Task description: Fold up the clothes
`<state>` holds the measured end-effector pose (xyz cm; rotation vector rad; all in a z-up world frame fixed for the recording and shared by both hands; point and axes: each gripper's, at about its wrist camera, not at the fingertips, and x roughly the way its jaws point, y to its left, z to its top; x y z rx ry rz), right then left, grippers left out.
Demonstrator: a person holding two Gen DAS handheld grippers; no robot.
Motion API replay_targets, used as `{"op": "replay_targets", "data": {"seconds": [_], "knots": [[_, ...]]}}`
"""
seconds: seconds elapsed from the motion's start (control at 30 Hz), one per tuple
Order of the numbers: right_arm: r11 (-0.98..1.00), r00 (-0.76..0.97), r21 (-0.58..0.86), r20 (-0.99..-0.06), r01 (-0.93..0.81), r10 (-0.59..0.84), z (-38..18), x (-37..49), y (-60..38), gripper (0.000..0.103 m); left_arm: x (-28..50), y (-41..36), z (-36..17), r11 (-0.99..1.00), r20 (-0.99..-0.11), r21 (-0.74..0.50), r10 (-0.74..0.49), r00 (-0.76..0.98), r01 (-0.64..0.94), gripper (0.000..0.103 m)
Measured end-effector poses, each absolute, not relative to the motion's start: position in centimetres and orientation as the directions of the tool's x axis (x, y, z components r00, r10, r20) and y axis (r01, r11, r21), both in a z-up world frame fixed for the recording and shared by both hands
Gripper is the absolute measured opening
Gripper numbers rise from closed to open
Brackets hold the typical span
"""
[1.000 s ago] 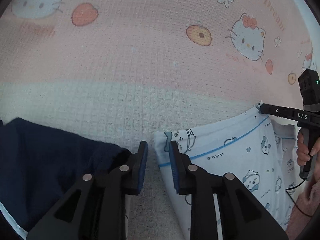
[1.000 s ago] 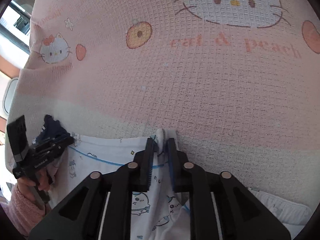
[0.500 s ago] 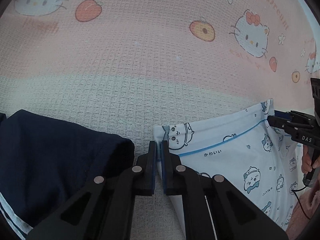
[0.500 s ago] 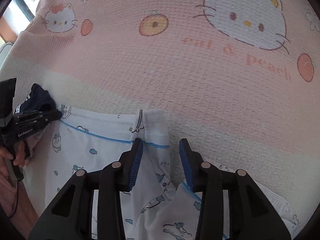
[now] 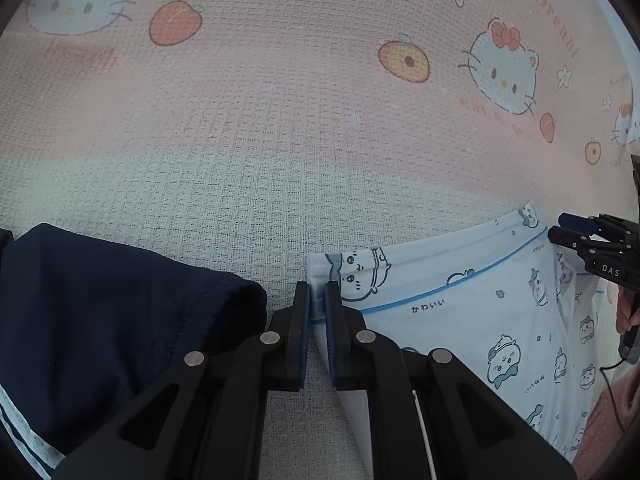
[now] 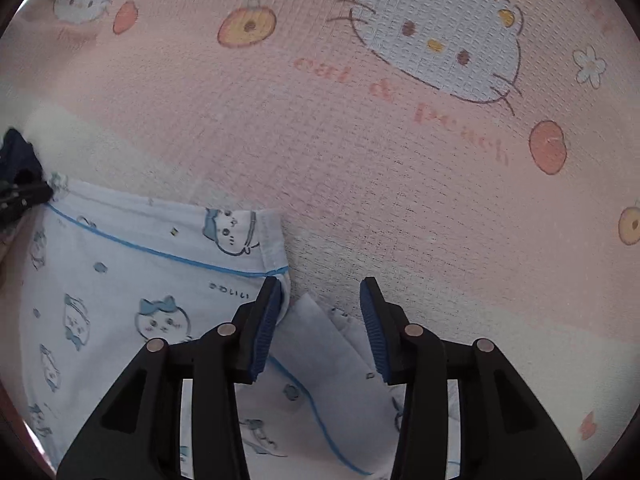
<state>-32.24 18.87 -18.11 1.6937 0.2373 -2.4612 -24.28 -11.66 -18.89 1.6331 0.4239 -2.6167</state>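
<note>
My left gripper is pinched on the near corner of the white printed garment — navy garment just left of it. My right gripper gapes wide, empty — garment's other corner beside its left finger.

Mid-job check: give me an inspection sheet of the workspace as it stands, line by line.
Surface: pink waffle-weave blanket with cat and peach prints.
Job's things: white printed garment, blue-striped hem edge lying flat; a folded flap near the right gripper.
Clutter: navy garment beside it, left.
Grippers: left gripper, jaws closed on the white garment's hem corner; right gripper, jaws open over the other corner.
Cables: thin black cable below the right gripper's handle.
Surroundings: nothing seen.
</note>
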Motion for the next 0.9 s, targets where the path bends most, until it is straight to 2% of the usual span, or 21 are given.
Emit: {"op": "replay_targets", "data": {"seconds": [0.17, 0.23, 0.33, 0.4, 0.5, 0.63, 0.67, 0.77, 0.9], "knots": [[-0.962, -0.381, 0.031, -0.914, 0.271, -0.137, -17.9, -32.7, 16.1, 0.041, -24.5, -11.9, -19.3, -0.959, -0.895, -0.208, 0.107, -0.433, 0.194, 0.008], [-0.961, -0.335, -0.022, -0.939, 0.275, -0.074, -20.1, -33.8, 15.8, 0.041, -24.6, -12.0, -19.6, -0.957, -0.900, -0.203, 0.100, -0.424, 0.206, 0.010], [-0.970, -0.384, -0.074, -0.923, 0.233, -0.021, -19.9, -34.2, 16.6, 0.041, -24.3, -13.2, -18.5, -0.959, -0.894, -0.127, 0.000, -0.448, 0.253, 0.010], [-0.975, -0.411, -0.128, -0.911, 0.184, 0.042, -19.3, -34.4, 17.4, 0.042, -24.2, -13.7, -18.0, -0.945, -0.876, -0.215, 0.076, -0.476, 0.245, 0.011], [-0.985, -0.389, 0.035, -0.916, 0.172, -0.100, -18.2, -33.9, 17.9, 0.042, -24.4, -11.8, -17.7, -0.941, -0.846, -0.309, 0.206, -0.492, 0.137, 0.011], [-0.964, -0.299, 0.094, -0.939, 0.250, -0.170, -19.8, -32.9, 15.1, 0.041, -25.7, -8.3, -18.9, -0.991, -0.927, -0.126, 0.104, -0.359, 0.039, 0.010], [-0.970, -0.307, 0.098, -0.937, 0.222, -0.165, -19.4, -32.5, 15.4, 0.041, -25.5, -8.5, -18.7, -0.994, -0.933, -0.098, 0.077, -0.351, 0.044, 0.011], [-0.985, -0.331, 0.111, -0.932, 0.134, -0.150, -18.4, -31.3, 16.5, 0.041, -24.3, -8.6, -17.3, -0.993, -0.945, -0.076, 0.043, -0.323, 0.089, 0.011], [-0.982, -0.344, 0.166, -0.920, 0.088, -0.187, -16.0, -27.4, 16.8, 0.042, -21.1, -4.4, -15.2, -0.992, -0.955, -0.114, 0.122, -0.272, -0.045, 0.019]]}}
